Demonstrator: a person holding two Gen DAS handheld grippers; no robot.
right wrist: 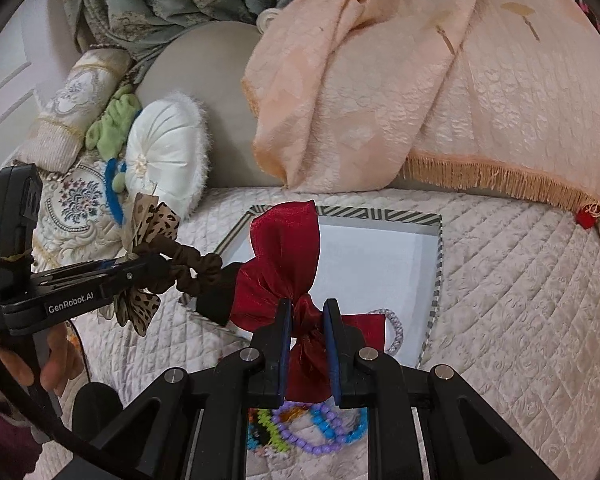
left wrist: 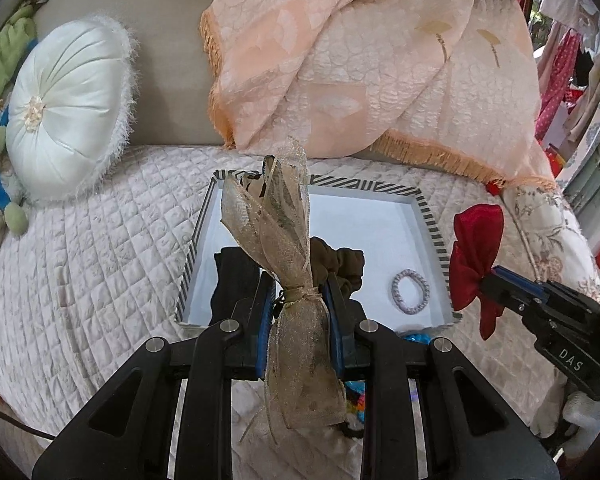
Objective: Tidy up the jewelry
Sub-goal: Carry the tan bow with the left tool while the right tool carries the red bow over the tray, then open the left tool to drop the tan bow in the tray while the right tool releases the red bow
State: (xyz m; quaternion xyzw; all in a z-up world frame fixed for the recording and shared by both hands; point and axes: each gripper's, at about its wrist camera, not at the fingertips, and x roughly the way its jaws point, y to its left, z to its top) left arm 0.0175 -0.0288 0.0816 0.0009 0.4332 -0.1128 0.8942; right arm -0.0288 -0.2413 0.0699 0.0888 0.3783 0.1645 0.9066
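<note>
The left gripper [left wrist: 300, 300] clamps a gauzy beige bow [left wrist: 278, 216] above the striped tray [left wrist: 432, 216]; beside that tray's right edge, the right gripper [right wrist: 308, 320] pinches a red bow [right wrist: 288, 240].

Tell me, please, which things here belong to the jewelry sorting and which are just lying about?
Part of the job:
- beige bow, in the left gripper
- red bow, in the right gripper
- striped box
- braided ring inside the box
- beads on the quilt

Lying about:
- white cushion
- peach throw
- green toy
</note>
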